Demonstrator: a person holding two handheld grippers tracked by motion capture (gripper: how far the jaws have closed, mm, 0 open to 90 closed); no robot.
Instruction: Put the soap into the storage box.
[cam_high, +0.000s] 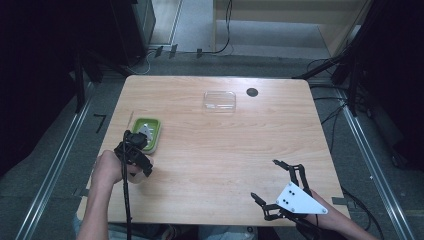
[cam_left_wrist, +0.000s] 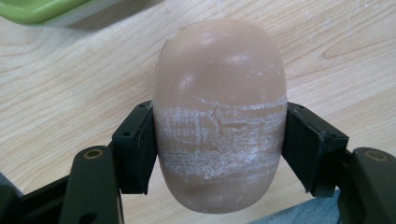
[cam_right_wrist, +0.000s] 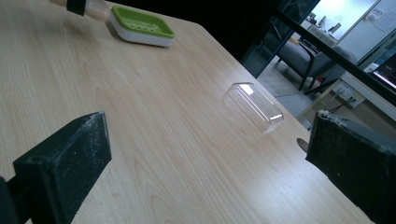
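A pale beige bar of soap (cam_left_wrist: 219, 116), scuffed white across its middle, sits upright between the black pads (cam_left_wrist: 135, 149) of my left gripper (cam_high: 137, 167), which is shut on it just above the wood at the table's left front. A green soap dish (cam_high: 156, 131) with a white base stands directly beyond that gripper, and its rim (cam_left_wrist: 42, 9) runs along the top left of the left gripper view. My right gripper (cam_high: 265, 179) rests near the front right corner, open, with nothing between its pads (cam_right_wrist: 70, 158).
A clear plastic box (cam_high: 219, 100) lies upside down toward the far middle of the table, also seen at the right (cam_right_wrist: 254, 105). A dark round hole (cam_high: 252, 92) is beside it. Bare wooden tabletop (cam_high: 215, 145) spreads between the two grippers.
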